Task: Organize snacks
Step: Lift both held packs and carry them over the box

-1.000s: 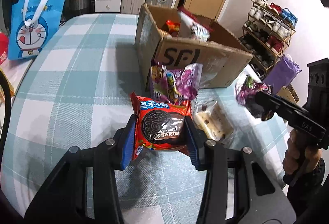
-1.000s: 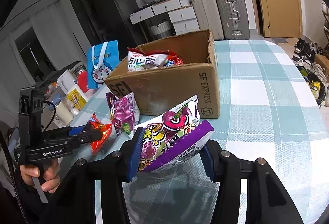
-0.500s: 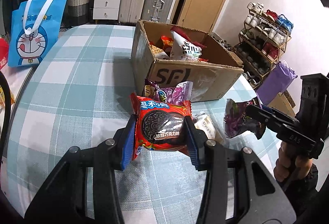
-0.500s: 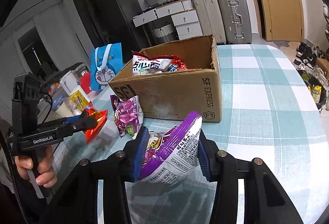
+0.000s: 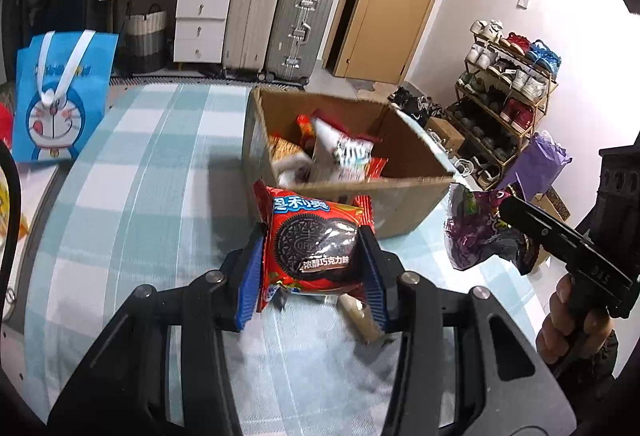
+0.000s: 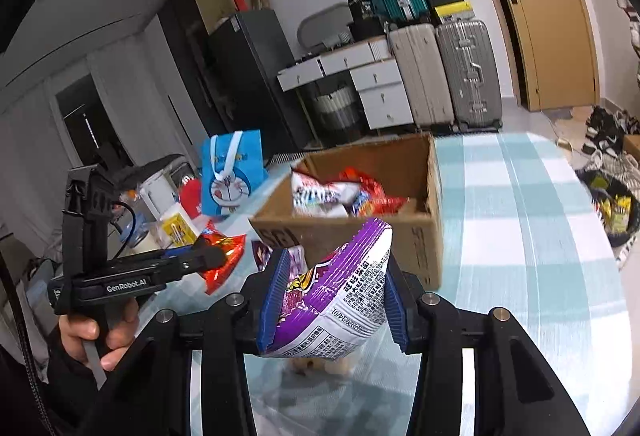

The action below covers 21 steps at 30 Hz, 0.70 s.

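1. Red Oreo pack [image 5: 316, 242]: "OREO" embossed on the pictured cookie, Chinese text above and below it. Printed face toward the left camera, long axis roughly upright, top edge toward the box. Held in the air above the counter [image 5: 132, 172], just in front of the box's near wall.
2. Left gripper [image 5: 314, 262]: blue-padded fingers [image 5: 251, 276] partly closed, pinching the Oreo pack by its left and right edges. "GenRobot.AI" printed on the gripper body in the right view.
3. Purple snack bag [image 6: 336, 292]: back side up, small Chinese print and a date-like code, too fine to read. Long axis tilted, crimped end pointing up toward the box. Held above the counter, near the box's front corner.
4. Right gripper [image 6: 334, 302]: fingers partly closed, clamping the purple bag from both sides.
5. Cardboard box [image 5: 404, 196]: open top, several snack packs inside, lettering on the near wall motion-blurred, unreadable.
6. A pale wrapped snack [image 5: 358, 318] lies on the checked counter under the left gripper's fingers.
7. Blue Doraemon bag [image 5: 60, 100] stands at the counter's far left edge, well apart from the box.
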Motion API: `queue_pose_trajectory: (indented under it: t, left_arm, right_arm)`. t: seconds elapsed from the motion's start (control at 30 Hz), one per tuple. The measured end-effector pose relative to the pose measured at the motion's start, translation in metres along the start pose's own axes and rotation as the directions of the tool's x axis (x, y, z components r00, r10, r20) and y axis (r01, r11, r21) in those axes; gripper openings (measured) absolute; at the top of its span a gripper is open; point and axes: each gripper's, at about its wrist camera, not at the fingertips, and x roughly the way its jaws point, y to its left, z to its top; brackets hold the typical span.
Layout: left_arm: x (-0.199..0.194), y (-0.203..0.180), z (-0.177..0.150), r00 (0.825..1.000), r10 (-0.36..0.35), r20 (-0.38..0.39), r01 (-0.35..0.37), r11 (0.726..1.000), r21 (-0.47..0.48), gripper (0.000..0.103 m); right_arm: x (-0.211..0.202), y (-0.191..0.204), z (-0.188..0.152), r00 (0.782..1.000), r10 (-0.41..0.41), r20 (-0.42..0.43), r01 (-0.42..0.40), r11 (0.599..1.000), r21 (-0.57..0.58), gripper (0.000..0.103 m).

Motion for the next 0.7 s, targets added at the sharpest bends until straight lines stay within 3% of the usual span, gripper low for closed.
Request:
queue_pose_trajectory:
  t: [0.7]
  left_arm:
    - [0.039,-0.005,0.072,0.997,0.049,0.058,-0.051,0.998,0.033,0.041]
  right_arm:
    - [0.030,0.004,0.059,0.998,-0.021,0.055,0.024,0.999,-0.042,0.045]
